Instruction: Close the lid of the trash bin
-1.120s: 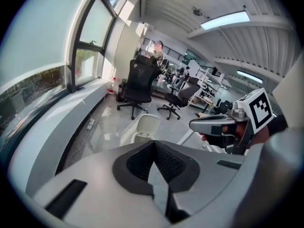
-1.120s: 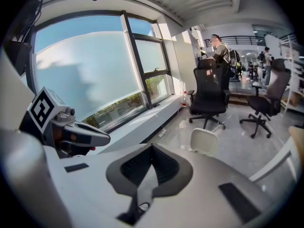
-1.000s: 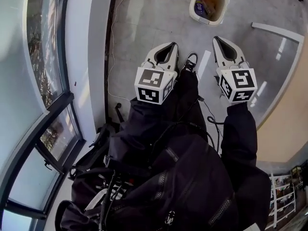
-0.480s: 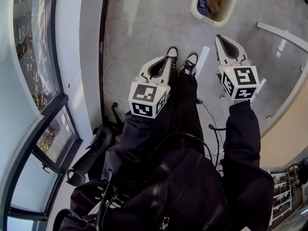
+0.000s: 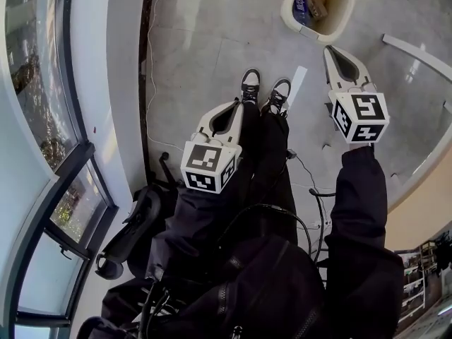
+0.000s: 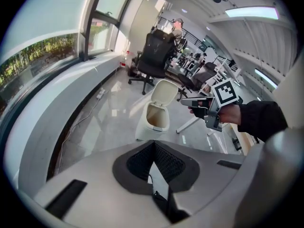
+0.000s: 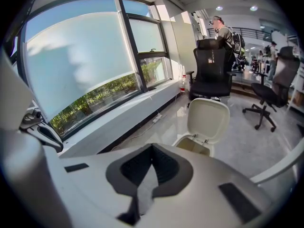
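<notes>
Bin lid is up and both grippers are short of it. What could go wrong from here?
1. The lid stands upright at the far side of the trash bin, inner face toward the shut right gripper. A push on that face could tip the bin backward rather than fold the lid down.
2. A black cable hangs loose beside the legs, near the shoes. Stepping closer might snag it.

The trash bin [image 5: 316, 9] stands on the floor [image 5: 212, 34], at 1 o'clock from the person's shoes [image 5: 250, 83]. Its lid [image 7: 207, 120] stands up at the bin's far side. The right gripper [image 5: 332, 50] is near the bin, at its 6 o'clock. The left gripper [image 5: 237, 106] is at 7 o'clock, well apart. The window [image 5: 32, 83] runs along at 9 o'clock. A chair [image 7: 210, 70] stands behind the bin.
</notes>
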`<state>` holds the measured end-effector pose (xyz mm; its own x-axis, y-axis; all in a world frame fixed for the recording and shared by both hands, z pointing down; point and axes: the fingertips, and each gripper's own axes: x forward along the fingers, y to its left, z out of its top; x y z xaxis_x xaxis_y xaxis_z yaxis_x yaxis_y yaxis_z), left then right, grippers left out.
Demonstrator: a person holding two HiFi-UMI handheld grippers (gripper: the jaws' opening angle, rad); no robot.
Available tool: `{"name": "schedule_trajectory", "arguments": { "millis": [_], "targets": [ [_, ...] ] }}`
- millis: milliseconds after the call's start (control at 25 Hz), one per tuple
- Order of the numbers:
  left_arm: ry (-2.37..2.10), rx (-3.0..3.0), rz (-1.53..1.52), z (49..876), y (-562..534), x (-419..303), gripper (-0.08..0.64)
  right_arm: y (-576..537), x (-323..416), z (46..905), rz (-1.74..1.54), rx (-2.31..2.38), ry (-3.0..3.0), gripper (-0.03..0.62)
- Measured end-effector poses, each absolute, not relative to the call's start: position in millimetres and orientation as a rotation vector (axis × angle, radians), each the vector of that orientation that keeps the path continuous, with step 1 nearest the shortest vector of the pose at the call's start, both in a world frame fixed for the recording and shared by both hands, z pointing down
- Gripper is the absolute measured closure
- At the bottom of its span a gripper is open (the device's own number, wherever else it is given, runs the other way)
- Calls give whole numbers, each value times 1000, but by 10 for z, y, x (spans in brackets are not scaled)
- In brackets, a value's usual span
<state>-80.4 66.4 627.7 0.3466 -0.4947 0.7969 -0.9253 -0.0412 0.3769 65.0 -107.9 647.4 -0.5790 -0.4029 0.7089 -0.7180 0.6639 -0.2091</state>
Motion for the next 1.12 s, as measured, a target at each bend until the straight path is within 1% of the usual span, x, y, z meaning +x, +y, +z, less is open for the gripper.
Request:
{"name": "schedule_trajectory", "arguments": {
  "millis": [400,720,1120],
  "targets": [
    [-1258,1633,588,6591,841,-843,558,-1550,747,6790,510,794,-2252,590],
    [-1247,1617,578,6633,831,-816,558,-2151,909,6753,353,745,-2224,588],
    [-1249,1595,565,6698,769,-805,558,-3027,1046,6656,139,722,-2143,535]
  ]
}}
